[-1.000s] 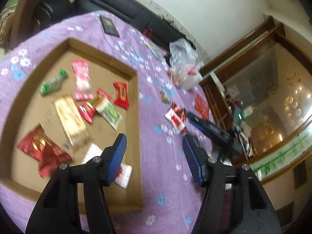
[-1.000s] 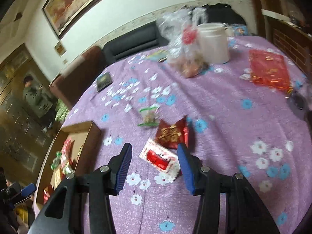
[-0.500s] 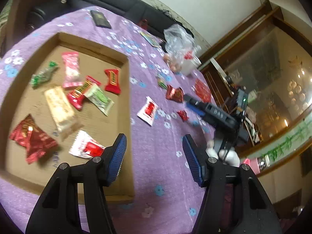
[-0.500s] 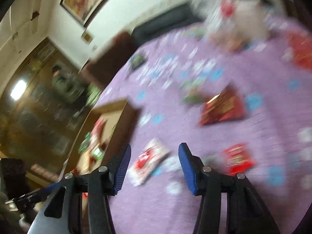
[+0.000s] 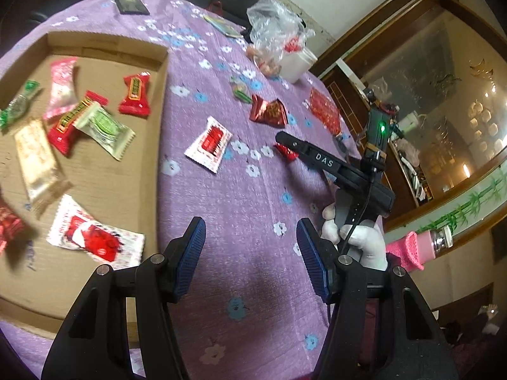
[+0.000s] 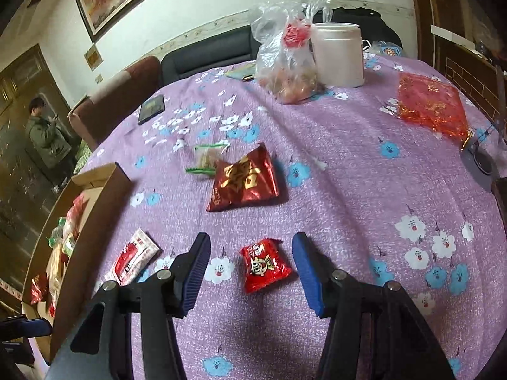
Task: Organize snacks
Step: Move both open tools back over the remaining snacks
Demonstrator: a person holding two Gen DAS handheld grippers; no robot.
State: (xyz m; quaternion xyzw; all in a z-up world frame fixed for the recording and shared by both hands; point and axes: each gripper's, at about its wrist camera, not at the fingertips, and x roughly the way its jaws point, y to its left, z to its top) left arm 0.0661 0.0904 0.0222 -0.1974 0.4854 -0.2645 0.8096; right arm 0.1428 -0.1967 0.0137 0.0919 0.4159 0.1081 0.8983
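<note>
A small red snack packet [image 6: 265, 264] lies on the purple cloth between the fingers of my open right gripper [image 6: 250, 253]; it also shows in the left wrist view [image 5: 286, 152]. A dark red foil packet [image 6: 242, 183], a green-edged candy [image 6: 206, 158] and a white-and-red packet [image 6: 131, 258] lie loose nearby. The cardboard tray [image 5: 163, 101] holds several wrapped snacks. My left gripper [image 5: 250, 240] is open and empty over the cloth, right of the tray. The right gripper [image 5: 282, 139] shows in the left wrist view.
A white jar [image 6: 337, 53] and a clear plastic bag of food [image 6: 285, 63] stand at the far side. A flat red packet [image 6: 427, 104] lies at the right. A dark phone [image 6: 152, 107] lies far left. A sofa sits behind the table.
The right gripper has swung right and come down around the small red packet. The left gripper has pulled back from the tray toward the near edge, still open.
</note>
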